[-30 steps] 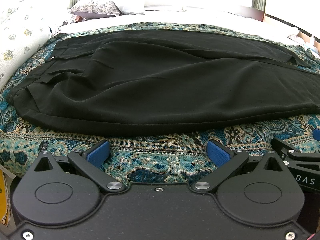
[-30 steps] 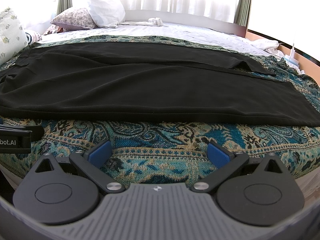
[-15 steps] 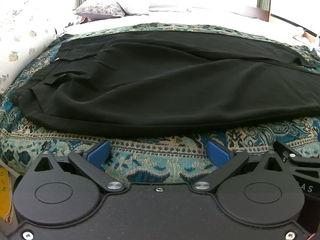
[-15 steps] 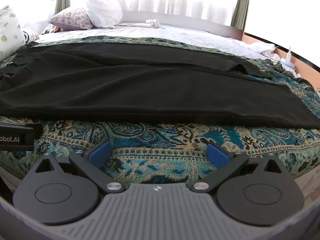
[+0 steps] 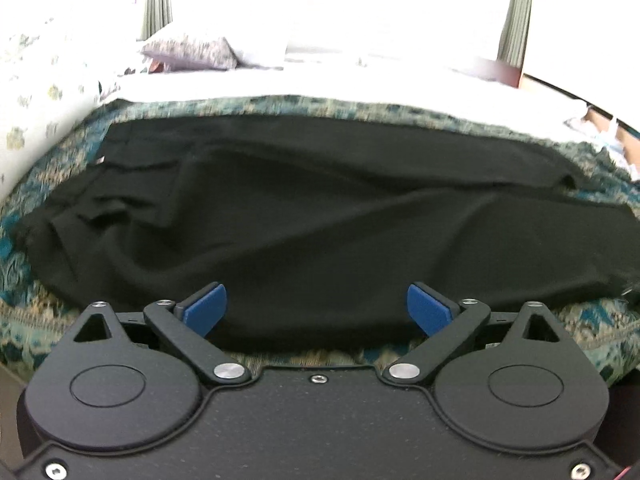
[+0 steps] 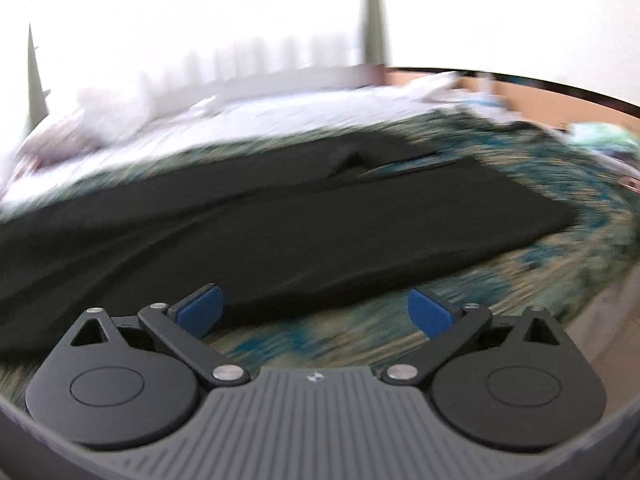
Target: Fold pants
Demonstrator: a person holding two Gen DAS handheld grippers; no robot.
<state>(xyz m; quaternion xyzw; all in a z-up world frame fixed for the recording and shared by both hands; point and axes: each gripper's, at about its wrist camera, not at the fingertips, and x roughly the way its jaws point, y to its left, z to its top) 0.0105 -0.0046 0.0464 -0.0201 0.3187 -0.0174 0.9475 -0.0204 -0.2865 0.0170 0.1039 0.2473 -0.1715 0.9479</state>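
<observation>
- Both tongs gape wide and empty: left gripper [image 5: 317, 309] has pushed forward, its blue pads now over the near hem of the black pants [image 5: 320, 216]
- Right gripper [image 6: 315, 312] has swung toward the leg ends, view blurred
- Pants lie flat on the patterned bedspread [image 5: 24, 320]; grasping looks imminent
</observation>
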